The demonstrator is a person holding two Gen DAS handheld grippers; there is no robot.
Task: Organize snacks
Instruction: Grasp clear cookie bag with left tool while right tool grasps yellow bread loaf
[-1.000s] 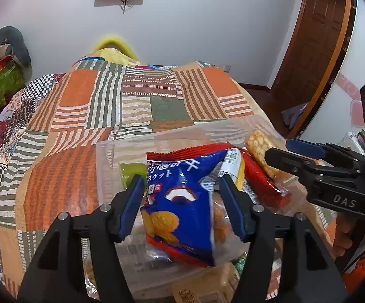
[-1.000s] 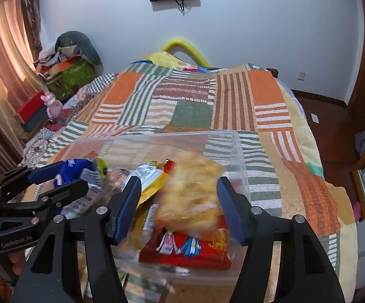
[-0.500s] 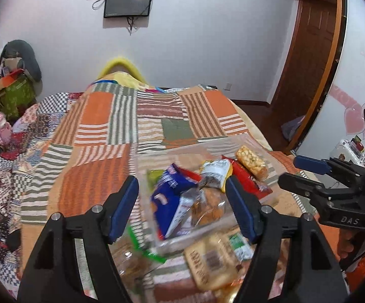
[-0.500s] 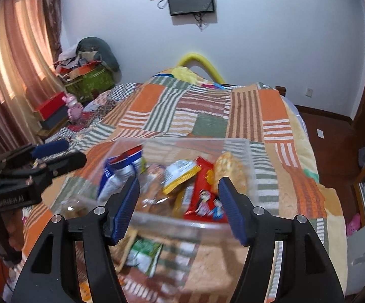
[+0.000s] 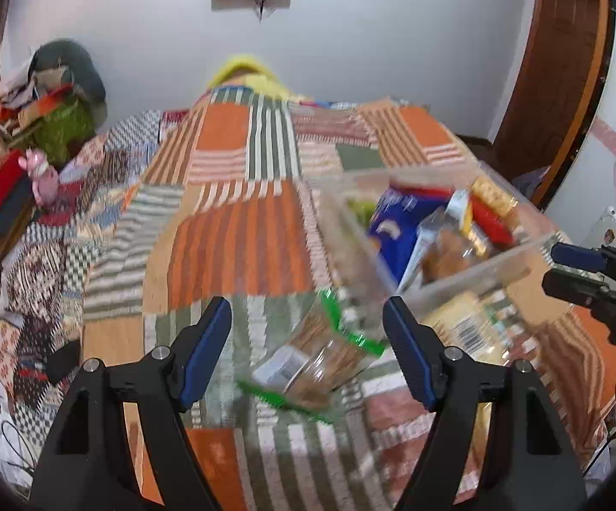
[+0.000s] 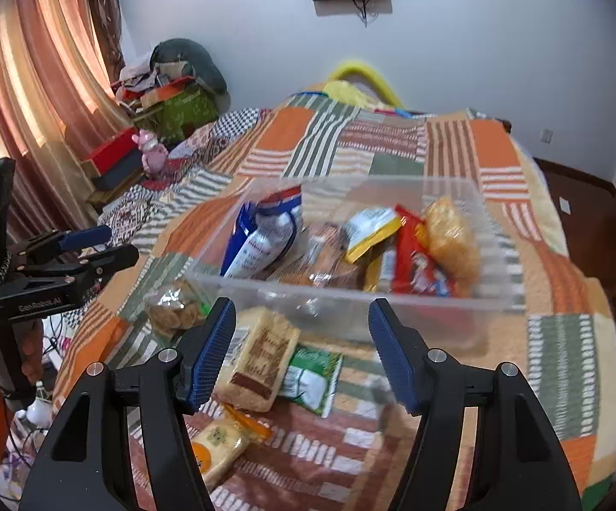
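Observation:
A clear plastic bin (image 6: 350,298) stands on the patchwork bed and holds a blue biscuit bag (image 6: 261,238), a yellow-white packet (image 6: 372,230), a red packet (image 6: 418,264) and a yellow puffed snack (image 6: 448,238). My right gripper (image 6: 301,323) hovers open just in front of the bin, above a tan biscuit packet (image 6: 261,357) and a green packet (image 6: 312,379). My left gripper (image 5: 308,328) is open and empty, left of the bin (image 5: 470,272). Below it on the bed lies a green-edged cracker packet (image 5: 316,362). Each gripper shows in the other's view: the right gripper (image 5: 585,272) and the left gripper (image 6: 90,251).
More loose packets lie on the quilt: a yellow-orange one (image 6: 218,447) near the front edge and a clear cookie packet (image 6: 171,311) beside the bin. Piled belongings (image 6: 171,93) and a curtain (image 6: 31,106) stand left of the bed, a door (image 5: 555,64) to the right.
The blue bag that stood between my left fingers now lies in the bin, and those jaws stand wider. Both grippers have drawn back from the bin, the left one also leftward.

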